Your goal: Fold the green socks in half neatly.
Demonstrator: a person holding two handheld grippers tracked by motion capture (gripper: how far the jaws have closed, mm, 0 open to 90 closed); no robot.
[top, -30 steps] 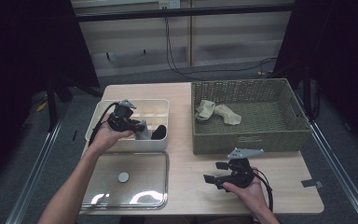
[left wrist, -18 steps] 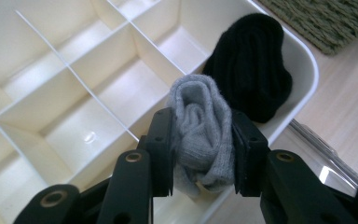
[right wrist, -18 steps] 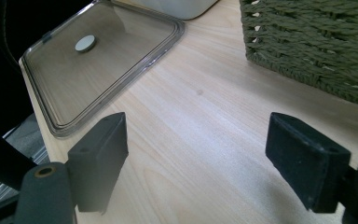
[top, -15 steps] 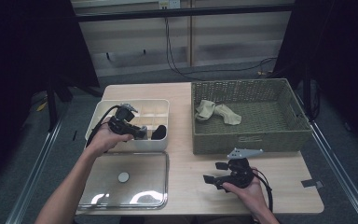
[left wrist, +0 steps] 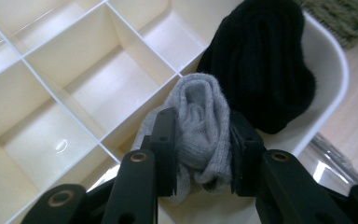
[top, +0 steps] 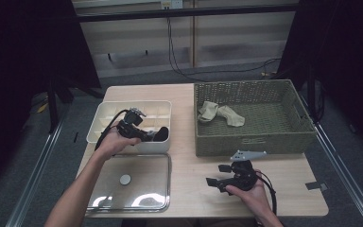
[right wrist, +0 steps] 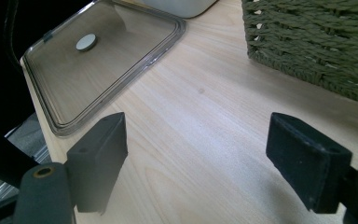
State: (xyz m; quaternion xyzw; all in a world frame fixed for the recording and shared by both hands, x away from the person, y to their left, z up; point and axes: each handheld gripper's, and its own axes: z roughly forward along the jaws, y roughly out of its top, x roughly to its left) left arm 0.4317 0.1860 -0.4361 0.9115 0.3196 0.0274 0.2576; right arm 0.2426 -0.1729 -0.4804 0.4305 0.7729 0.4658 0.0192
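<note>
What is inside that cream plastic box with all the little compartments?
The cream divided plastic box holds a rolled black sock in a corner cell, and beside it a rolled grey sock pinched by the left gripper. Other visible cells look empty; the socks cover their cell floors.

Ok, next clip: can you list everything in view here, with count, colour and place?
Rolled grey sock: one, grey, clamped between the left gripper's jaws over the divider box.
Rolled black sock: one, black, in the box's corner compartment nearest the basket.
Cream plastic divider box: one, cream, left half of the table.
Clear rectangular lid: one, transparent with a grey knob, flat in front of the box.
Woven green basket: one, olive green, right half of the table.
Beige socks: apparently two, beige, loose in the basket.
Wooden table: one, light wood.
Left gripper: black, shut on the grey sock.
Right gripper: black, jaws wide apart above bare table.
</note>
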